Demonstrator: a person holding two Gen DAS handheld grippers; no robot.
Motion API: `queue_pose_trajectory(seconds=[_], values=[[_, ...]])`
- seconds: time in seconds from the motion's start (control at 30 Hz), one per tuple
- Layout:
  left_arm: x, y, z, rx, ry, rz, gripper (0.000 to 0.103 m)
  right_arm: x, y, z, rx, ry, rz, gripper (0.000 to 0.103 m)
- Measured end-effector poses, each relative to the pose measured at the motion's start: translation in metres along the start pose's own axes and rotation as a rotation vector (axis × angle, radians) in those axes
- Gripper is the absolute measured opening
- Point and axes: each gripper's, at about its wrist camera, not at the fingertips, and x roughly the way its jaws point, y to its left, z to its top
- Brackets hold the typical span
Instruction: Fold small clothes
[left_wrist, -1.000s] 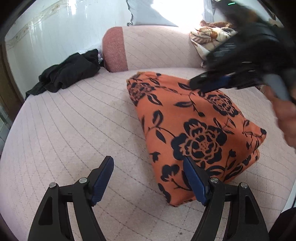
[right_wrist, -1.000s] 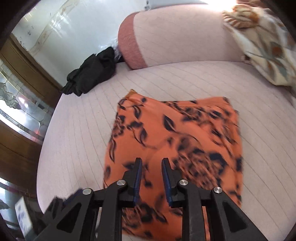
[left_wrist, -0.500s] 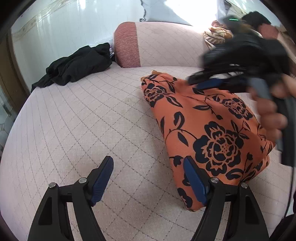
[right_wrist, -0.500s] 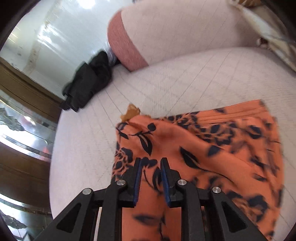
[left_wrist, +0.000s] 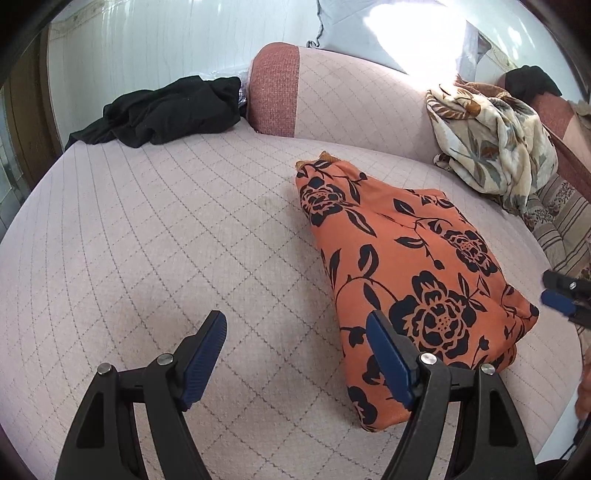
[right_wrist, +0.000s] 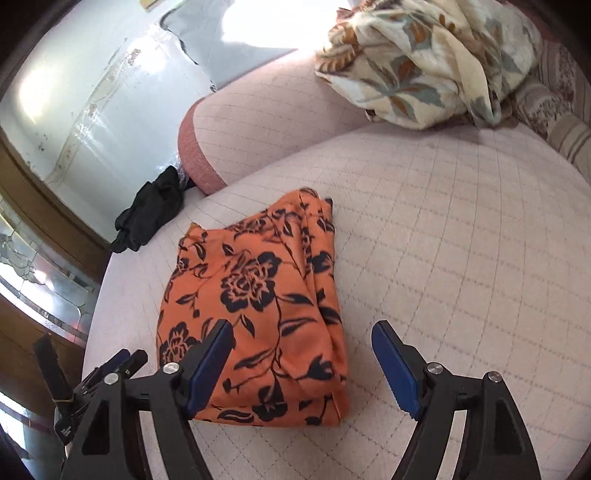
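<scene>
Orange floral-print folded garment (left_wrist: 406, 266) lies on the pink quilted sofa seat (left_wrist: 166, 240), its long axis running away toward the backrest. The left gripper (left_wrist: 295, 354) hovers with fingers spread and empty, the cloth's near corner just beside its right finger. The right gripper (right_wrist: 303, 363), also spread and empty, has the bundle under its left finger. Either looks equally near. No containers show; a black crumpled garment (left_wrist: 166, 110) sits well apart.
</scene>
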Motion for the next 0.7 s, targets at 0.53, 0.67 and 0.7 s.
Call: queue_pose_trajectory(seconds=[0.53, 0.67, 0.7], values=[[-0.006, 0.017, 0.006, -0.034, -0.033, 0.018, 0.078, -0.001, 0.054, -0.039, -0.088, 0.071, -0.004, 0.010], [0.008, 0.003, -0.003, 0.047, 0.033, 0.024, 0.078, 0.043, 0.030, -0.063, -0.149, 0.081, -0.144, 0.015], [0.011, -0.002, -0.007, 0.079, 0.041, 0.060, 0.079, 0.039, 0.027, -0.064, -0.120, 0.058, -0.113, 0.015]])
